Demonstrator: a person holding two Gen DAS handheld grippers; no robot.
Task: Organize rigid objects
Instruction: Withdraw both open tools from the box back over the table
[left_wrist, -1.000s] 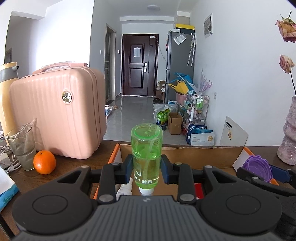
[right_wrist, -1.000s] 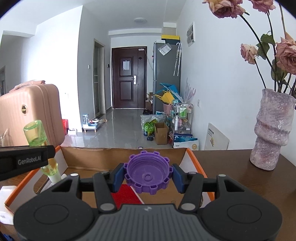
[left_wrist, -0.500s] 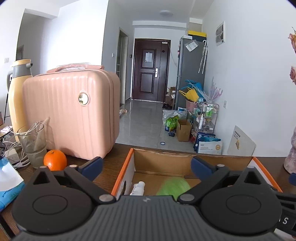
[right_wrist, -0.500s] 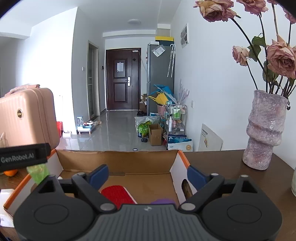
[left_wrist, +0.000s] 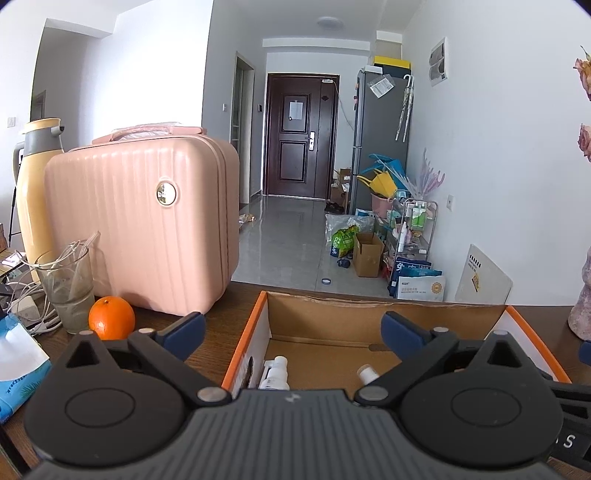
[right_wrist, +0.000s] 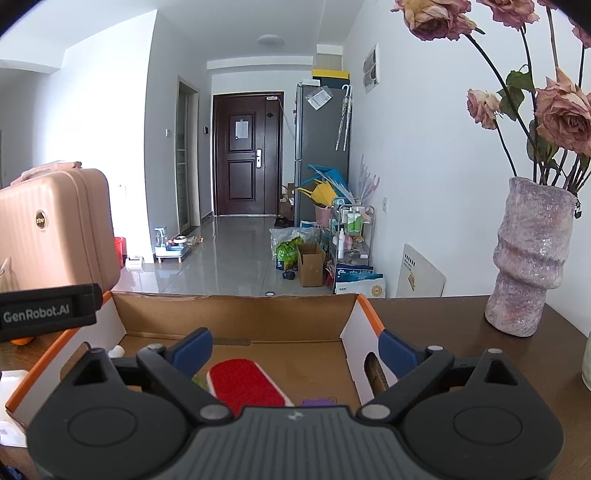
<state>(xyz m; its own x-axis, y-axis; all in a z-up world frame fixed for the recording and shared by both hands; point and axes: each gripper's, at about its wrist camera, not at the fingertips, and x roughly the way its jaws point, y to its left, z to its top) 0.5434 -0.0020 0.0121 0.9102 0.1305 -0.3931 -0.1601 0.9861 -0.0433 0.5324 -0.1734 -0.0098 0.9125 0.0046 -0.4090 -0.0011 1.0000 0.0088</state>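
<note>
An open cardboard box with an orange rim lies on the dark wood table, below both grippers. My left gripper stands wide open over its left part with nothing between the fingers. Under it lie a white spray bottle and the white cap of the green bottle. My right gripper hangs over the same box, jaws still opening, nothing between them. Below it lie a red oblong thing, the purple lid and a sliver of the green bottle, mostly hidden by the gripper body.
A pink suitcase, an orange, a glass and a yellow thermos stand left of the box. A blue packet lies at the near left. A mottled vase with roses stands right of the box.
Both grippers have gone from shut to open. The green bottle dropped from the left one into the box, and the purple lid dropped from the right one into the box.
</note>
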